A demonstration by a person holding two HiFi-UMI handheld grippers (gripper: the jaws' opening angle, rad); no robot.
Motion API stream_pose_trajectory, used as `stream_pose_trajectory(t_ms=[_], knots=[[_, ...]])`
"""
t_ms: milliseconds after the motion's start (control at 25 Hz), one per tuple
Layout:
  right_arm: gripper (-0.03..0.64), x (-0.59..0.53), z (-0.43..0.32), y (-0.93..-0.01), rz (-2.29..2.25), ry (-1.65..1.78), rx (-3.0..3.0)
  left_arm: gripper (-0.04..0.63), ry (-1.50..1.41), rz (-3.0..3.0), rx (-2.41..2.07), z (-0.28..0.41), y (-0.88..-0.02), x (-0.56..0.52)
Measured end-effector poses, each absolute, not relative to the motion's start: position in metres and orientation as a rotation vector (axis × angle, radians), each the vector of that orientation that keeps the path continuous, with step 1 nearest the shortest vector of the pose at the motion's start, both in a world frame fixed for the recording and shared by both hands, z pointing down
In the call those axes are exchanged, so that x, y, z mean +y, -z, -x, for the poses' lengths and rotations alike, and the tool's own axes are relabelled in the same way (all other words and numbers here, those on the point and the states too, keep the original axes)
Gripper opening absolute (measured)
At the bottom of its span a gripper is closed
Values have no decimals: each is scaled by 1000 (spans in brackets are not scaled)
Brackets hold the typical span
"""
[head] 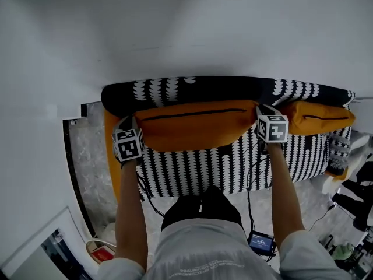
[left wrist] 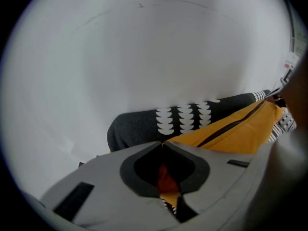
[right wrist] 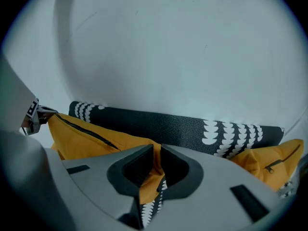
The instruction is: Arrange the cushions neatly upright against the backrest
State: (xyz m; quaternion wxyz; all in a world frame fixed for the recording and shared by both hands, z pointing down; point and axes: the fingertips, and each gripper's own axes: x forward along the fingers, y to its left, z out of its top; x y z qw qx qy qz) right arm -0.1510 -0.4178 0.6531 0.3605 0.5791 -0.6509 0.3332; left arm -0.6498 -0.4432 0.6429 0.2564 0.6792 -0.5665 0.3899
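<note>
Head view: orange cushion [head: 198,128] held between left claw [head: 139,130] and right claw [head: 260,114].

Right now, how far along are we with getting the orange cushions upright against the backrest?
Seemingly done: the second orange cushion sits zipper-up against the backrest at the right. In hand: the wide orange cushion, pinched at its ends by the left gripper and the right gripper, zipper edge up, in front of the backrest. Left: settle it against the backrest and let go.
</note>
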Motion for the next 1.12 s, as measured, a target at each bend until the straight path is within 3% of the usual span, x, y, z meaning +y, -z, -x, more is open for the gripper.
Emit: stream_pose_trajectory(t_ms=[160, 400, 760, 920, 1120], knots=[[35, -425, 150, -654, -1490, -844, -1712, 43, -1032, -1845, -1559, 654, -639, -457], [41, -415, 156, -615, -1518, -830, -1676, 113, -1046, -1935, -1581, 651, -624, -464], [41, -380, 143, -574, -1591, -745, -1694, 112, -1043, -2087, -1527, 621, -592, -453], [40, -355, 144, -551, -1601, -725, -1737, 42, -1006, -2172, -1504, 599, -563, -439], [3, -332, 145, -509, -1645, -650, -1826, 14, -981, -2265, -1479, 568, -526, -415]])
